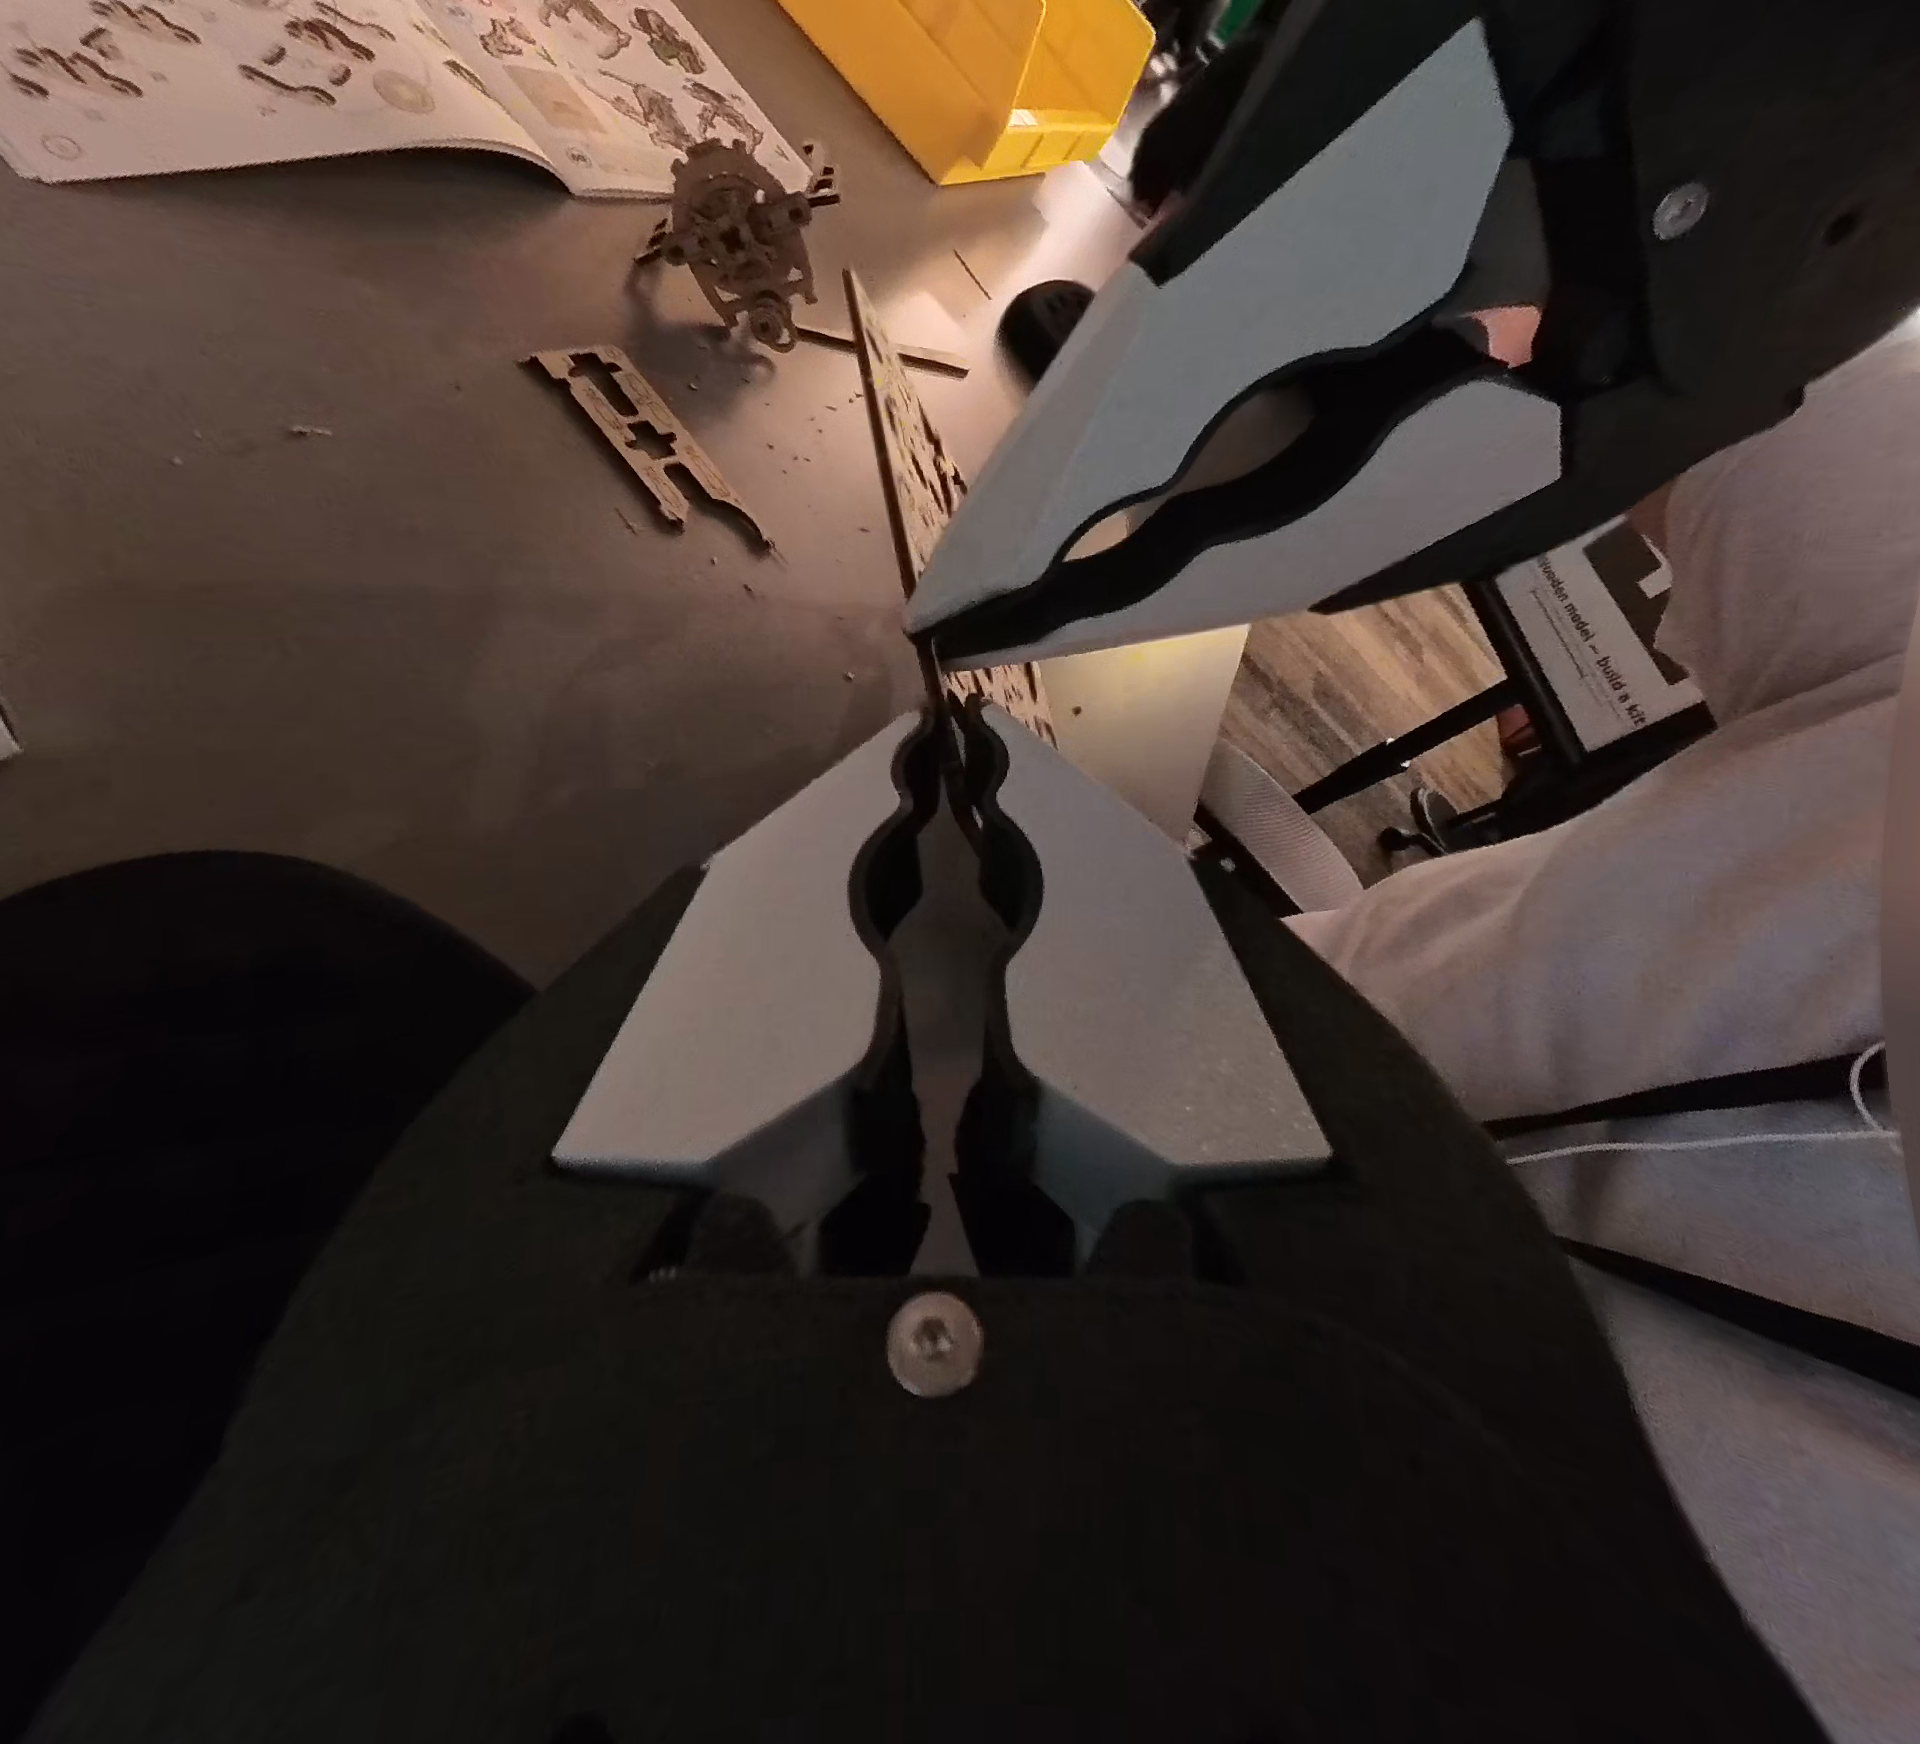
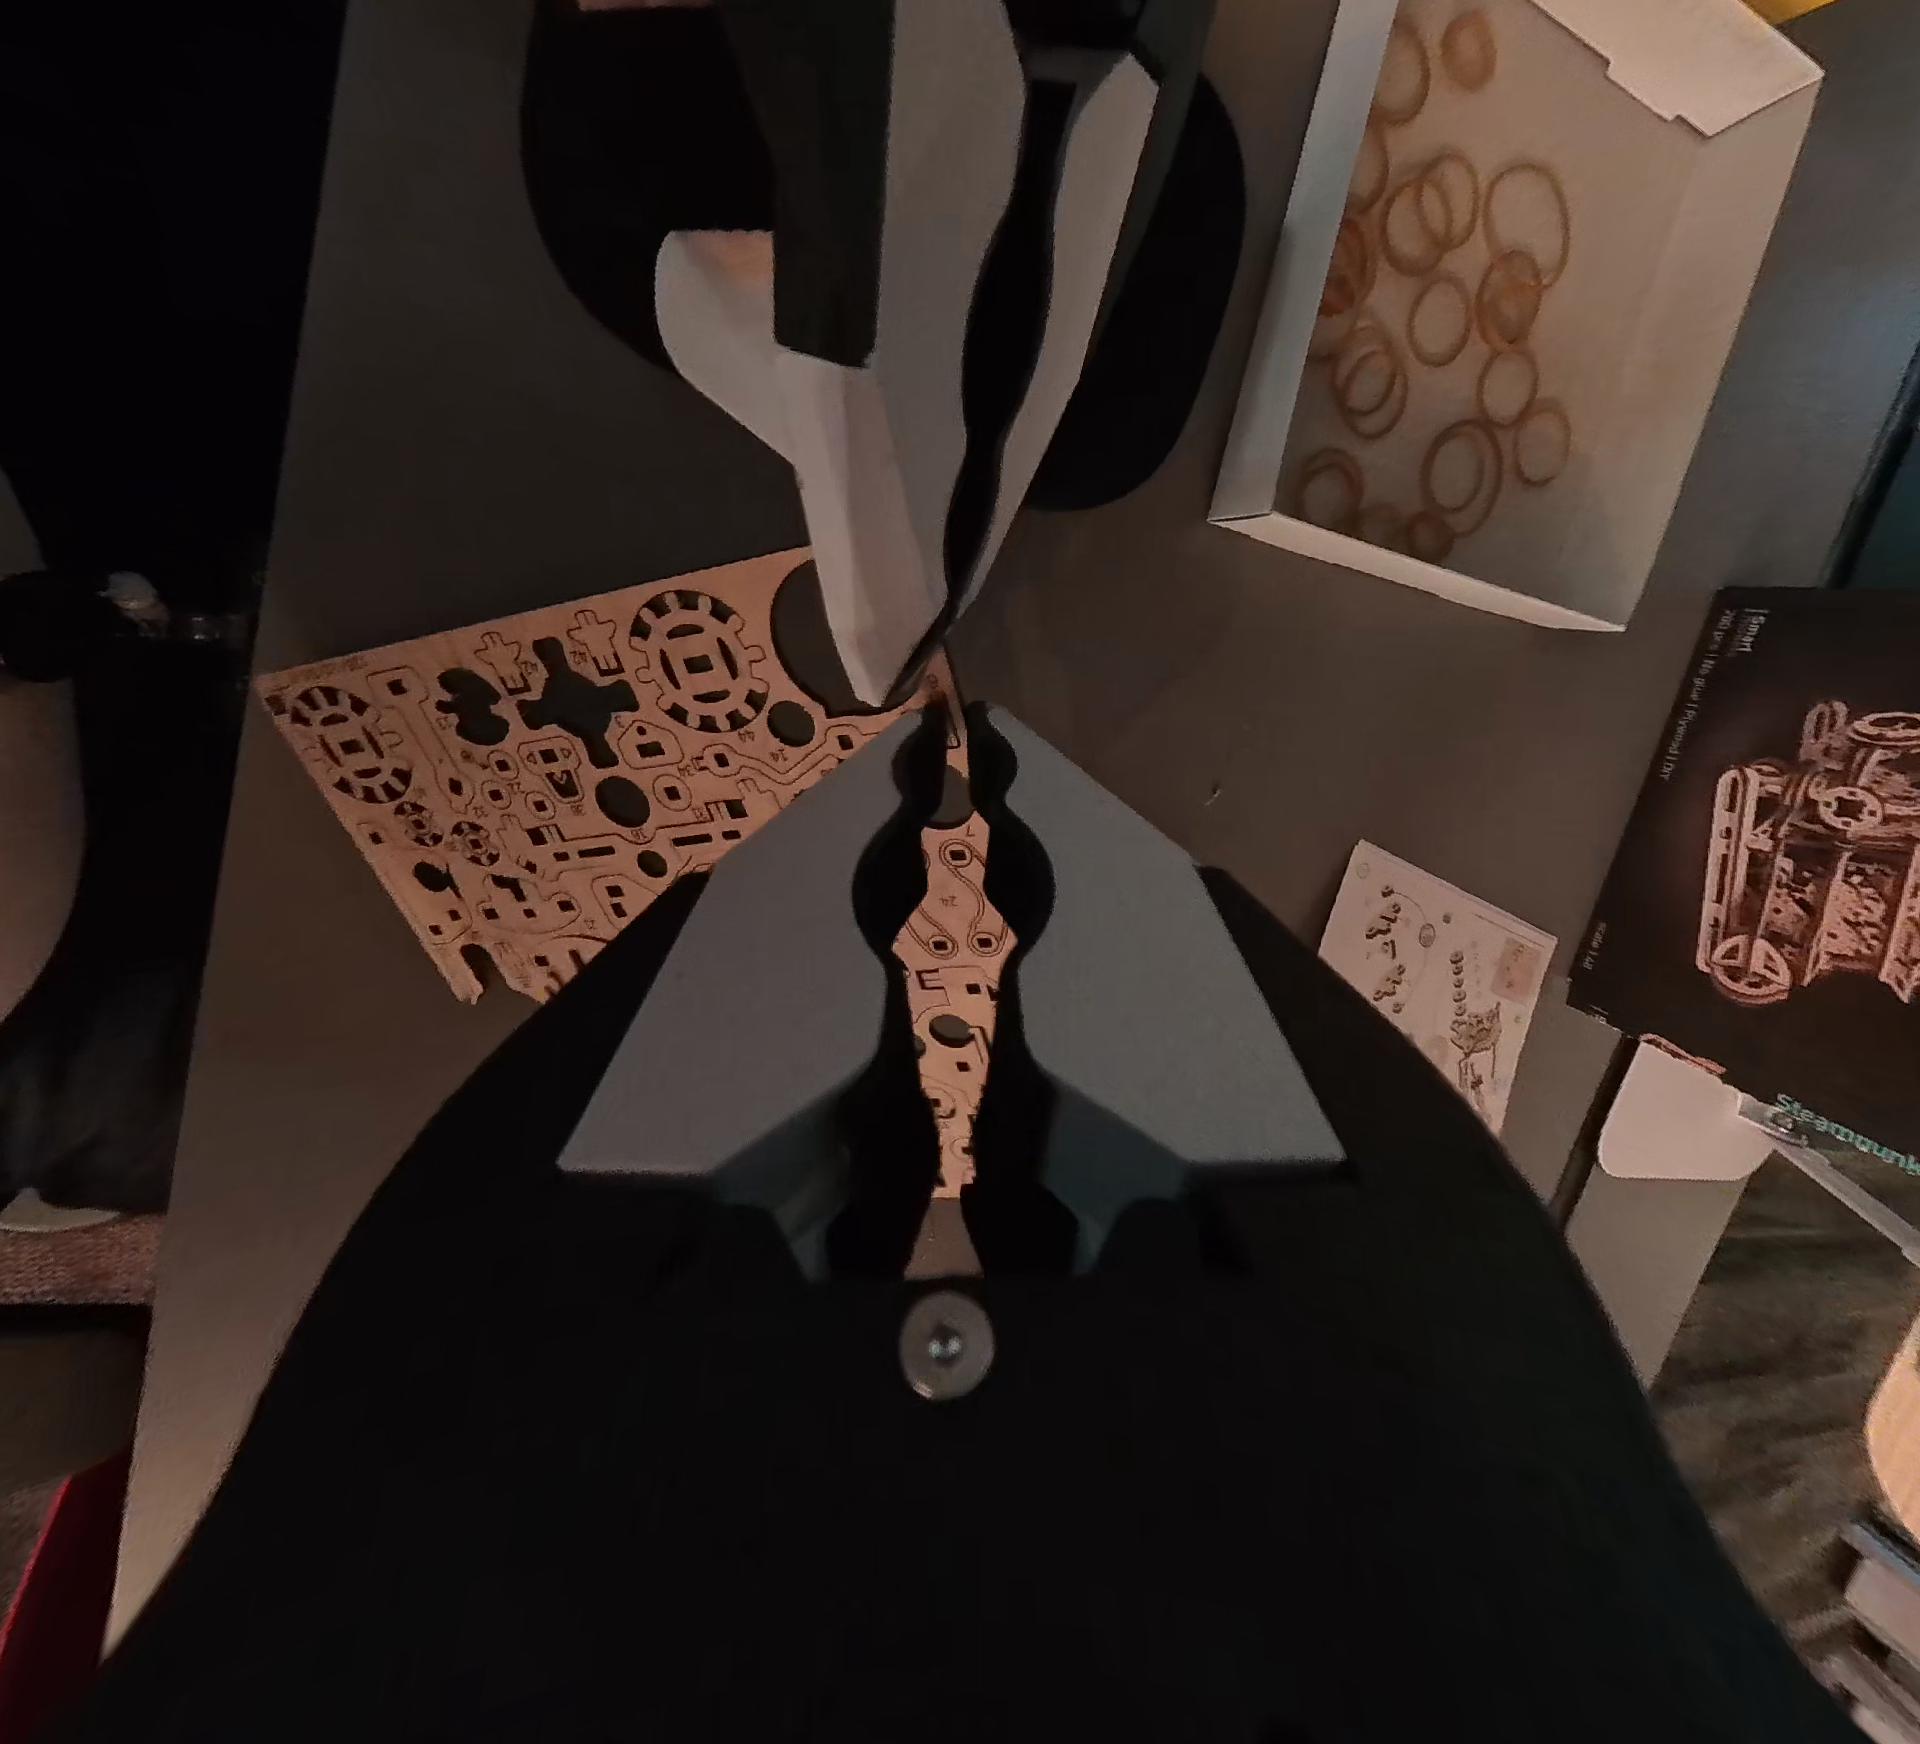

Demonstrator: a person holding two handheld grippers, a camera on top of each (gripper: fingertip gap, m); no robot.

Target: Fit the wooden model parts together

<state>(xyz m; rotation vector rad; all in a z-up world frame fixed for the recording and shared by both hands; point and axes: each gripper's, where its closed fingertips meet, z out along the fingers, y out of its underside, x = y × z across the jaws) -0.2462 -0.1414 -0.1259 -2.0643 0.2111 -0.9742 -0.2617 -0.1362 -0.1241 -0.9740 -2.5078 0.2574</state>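
A thin laser-cut wooden parts sheet with several cut-outs stands on edge above the grey table. In the left wrist view the sheet shows edge-on. My left gripper is shut on the sheet's near edge; it enters the right wrist view from above. My right gripper is shut, and its tips touch the sheet's face right beside the left tips. It comes in from the upper right in the left wrist view. I cannot tell if it pinches a small part. A partly built wooden model stands farther back.
A spent wooden frame piece and chips lie by the model. An open instruction booklet and a yellow bin lie beyond. A white box of rings, a leaflet and the dark kit box sit at the right. Both grippers' tips are close together, under 4 cm apart. My right gripper's tips are some 20 cm from the partly built wooden model.
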